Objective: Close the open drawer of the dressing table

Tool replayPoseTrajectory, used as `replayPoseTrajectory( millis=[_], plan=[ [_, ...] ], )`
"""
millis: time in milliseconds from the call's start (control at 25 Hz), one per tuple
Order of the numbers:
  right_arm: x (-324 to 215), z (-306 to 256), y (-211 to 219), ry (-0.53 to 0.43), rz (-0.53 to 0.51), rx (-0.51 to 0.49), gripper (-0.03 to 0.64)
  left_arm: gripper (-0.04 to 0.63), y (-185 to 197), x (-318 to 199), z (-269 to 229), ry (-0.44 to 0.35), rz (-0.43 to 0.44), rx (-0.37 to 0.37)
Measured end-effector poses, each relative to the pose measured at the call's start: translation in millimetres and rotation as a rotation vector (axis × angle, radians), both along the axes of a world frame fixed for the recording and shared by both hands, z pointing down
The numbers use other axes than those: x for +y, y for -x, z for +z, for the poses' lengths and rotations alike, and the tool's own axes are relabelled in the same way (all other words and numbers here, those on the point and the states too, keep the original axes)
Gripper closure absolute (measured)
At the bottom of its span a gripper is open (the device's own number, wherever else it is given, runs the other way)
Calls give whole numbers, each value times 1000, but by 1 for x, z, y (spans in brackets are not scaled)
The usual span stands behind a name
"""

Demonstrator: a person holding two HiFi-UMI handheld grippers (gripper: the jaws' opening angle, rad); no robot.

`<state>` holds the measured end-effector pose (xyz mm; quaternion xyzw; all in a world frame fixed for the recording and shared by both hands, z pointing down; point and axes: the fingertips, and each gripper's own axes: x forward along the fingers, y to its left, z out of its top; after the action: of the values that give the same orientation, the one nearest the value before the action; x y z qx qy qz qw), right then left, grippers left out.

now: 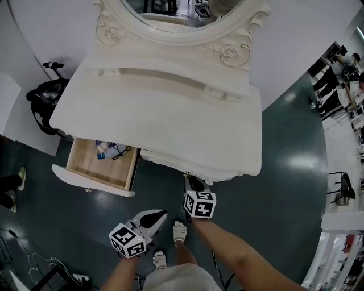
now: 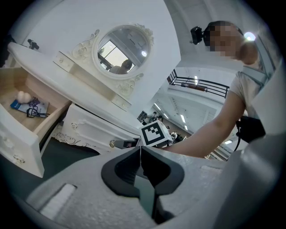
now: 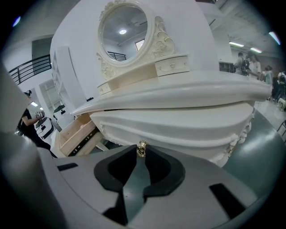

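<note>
The white dressing table point(image 1: 170, 122) has its left drawer point(image 1: 94, 176) pulled out, with a blue packet and glasses point(image 1: 111, 150) inside. That open drawer point(image 2: 20, 134) also shows at the left of the left gripper view. My right gripper point(image 1: 194, 183) is at the front of the middle drawer point(image 3: 178, 127), its jaws closed round that drawer's small brass knob point(image 3: 141, 149). My left gripper point(image 1: 160, 216) hangs over the floor, right of and below the open drawer, shut with nothing in it point(image 2: 140, 148).
A black bag point(image 1: 48, 102) stands on the floor left of the table. Someone's feet point(image 1: 14, 185) are near the left edge and cables point(image 1: 45, 266) lie at lower left. The oval mirror point(image 1: 176, 17) rises at the back. People and a chair point(image 1: 341, 187) are far right.
</note>
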<state>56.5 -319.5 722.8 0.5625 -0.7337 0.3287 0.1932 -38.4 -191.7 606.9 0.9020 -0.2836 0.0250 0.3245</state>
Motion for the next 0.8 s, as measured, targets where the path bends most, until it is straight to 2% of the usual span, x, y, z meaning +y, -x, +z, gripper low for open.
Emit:
replayPoseTrajectory(
  millis=[800],
  plan=[
    [-32,-1,-7,1,46,-35,551,584,-3,-13,5,9,-9,4]
  ],
)
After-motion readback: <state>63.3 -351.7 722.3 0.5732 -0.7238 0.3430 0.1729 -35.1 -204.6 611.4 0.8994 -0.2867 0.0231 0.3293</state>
